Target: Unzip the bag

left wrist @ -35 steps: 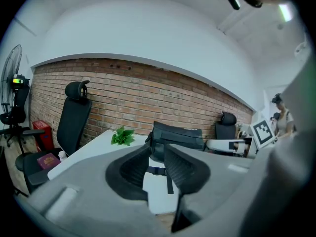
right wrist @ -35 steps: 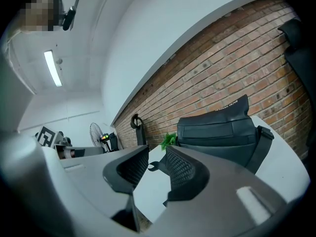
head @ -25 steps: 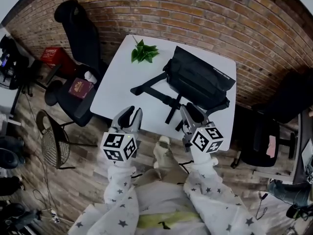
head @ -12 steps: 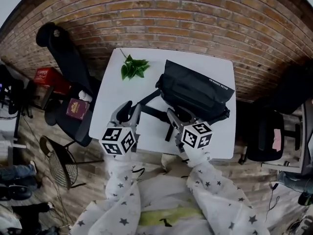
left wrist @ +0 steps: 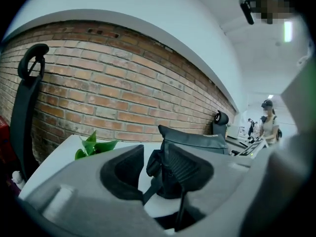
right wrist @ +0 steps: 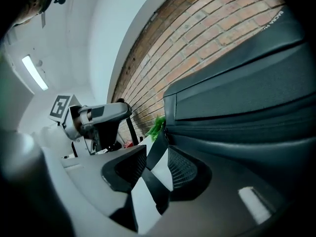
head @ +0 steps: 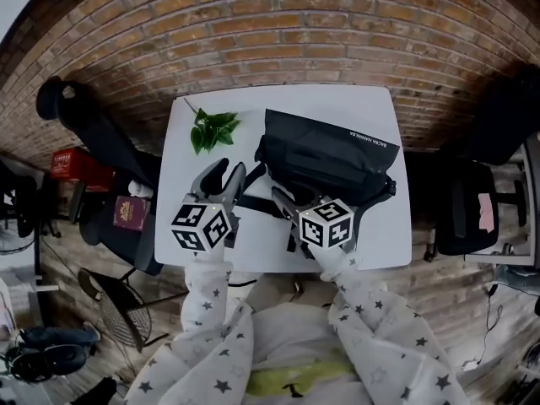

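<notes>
A black bag [head: 325, 154] lies on the white table [head: 380, 234], its strap [head: 253, 202] trailing left toward me. My left gripper [head: 224, 178] hovers over the table left of the bag. Its jaws are opening, and only the distant strap and the bag [left wrist: 197, 141] show in the gap of this gripper [left wrist: 150, 169]. My right gripper [head: 293, 202] is at the bag's near left corner, jaws opening. In the right gripper view the bag [right wrist: 237, 107] fills the right side. The strap [right wrist: 157, 154] lies beyond the open gap of that gripper [right wrist: 155, 166], and no pad presses on it.
A green leafy sprig [head: 209, 129] lies on the table's far left. A brick wall [head: 278, 32] is behind the table. Black office chairs stand to the left [head: 93, 133] and right [head: 468, 218]; a red book [head: 131, 213] rests on a seat. A person [left wrist: 268, 122] stands far off.
Both grippers have moved forward from the table's near edge to over the table, closer to the bag. Their jaws stand wider apart. The head view has swung so the table sits more central.
</notes>
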`<act>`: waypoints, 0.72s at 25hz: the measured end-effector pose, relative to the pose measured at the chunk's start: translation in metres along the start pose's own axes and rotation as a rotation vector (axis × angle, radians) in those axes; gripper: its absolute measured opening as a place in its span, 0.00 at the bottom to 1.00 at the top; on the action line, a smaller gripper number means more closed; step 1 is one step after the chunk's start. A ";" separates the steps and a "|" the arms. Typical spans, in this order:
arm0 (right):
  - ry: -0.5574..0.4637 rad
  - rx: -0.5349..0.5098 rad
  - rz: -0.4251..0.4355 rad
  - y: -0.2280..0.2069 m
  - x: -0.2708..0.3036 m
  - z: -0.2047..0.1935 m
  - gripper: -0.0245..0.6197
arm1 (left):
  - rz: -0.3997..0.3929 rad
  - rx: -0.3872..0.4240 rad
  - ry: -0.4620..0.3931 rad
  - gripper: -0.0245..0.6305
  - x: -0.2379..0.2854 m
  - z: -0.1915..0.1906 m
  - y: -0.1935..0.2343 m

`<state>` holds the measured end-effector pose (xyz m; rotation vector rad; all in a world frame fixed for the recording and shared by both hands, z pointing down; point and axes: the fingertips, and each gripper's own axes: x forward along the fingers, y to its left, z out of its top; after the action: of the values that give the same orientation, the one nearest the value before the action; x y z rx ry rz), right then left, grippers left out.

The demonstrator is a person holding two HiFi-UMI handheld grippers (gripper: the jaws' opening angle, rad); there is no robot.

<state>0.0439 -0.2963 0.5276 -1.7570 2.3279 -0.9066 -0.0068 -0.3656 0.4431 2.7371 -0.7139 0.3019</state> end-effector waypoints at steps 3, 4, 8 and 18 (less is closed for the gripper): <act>0.000 -0.003 -0.029 -0.004 0.009 0.000 0.25 | -0.073 0.005 -0.004 0.29 0.020 0.008 0.003; -0.002 -0.001 -0.039 -0.006 0.011 0.000 0.25 | -0.101 0.008 -0.001 0.31 0.027 0.009 0.003; -0.015 0.022 -0.089 -0.014 0.021 0.001 0.25 | -0.236 0.026 0.029 0.36 0.054 0.011 -0.003; -0.045 0.004 -0.214 -0.019 0.043 -0.004 0.25 | -0.545 0.002 0.026 0.40 0.095 0.016 -0.024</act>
<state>0.0437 -0.3367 0.5524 -2.0328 2.1390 -0.8878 0.0880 -0.3930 0.4489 2.7861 0.0536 0.2099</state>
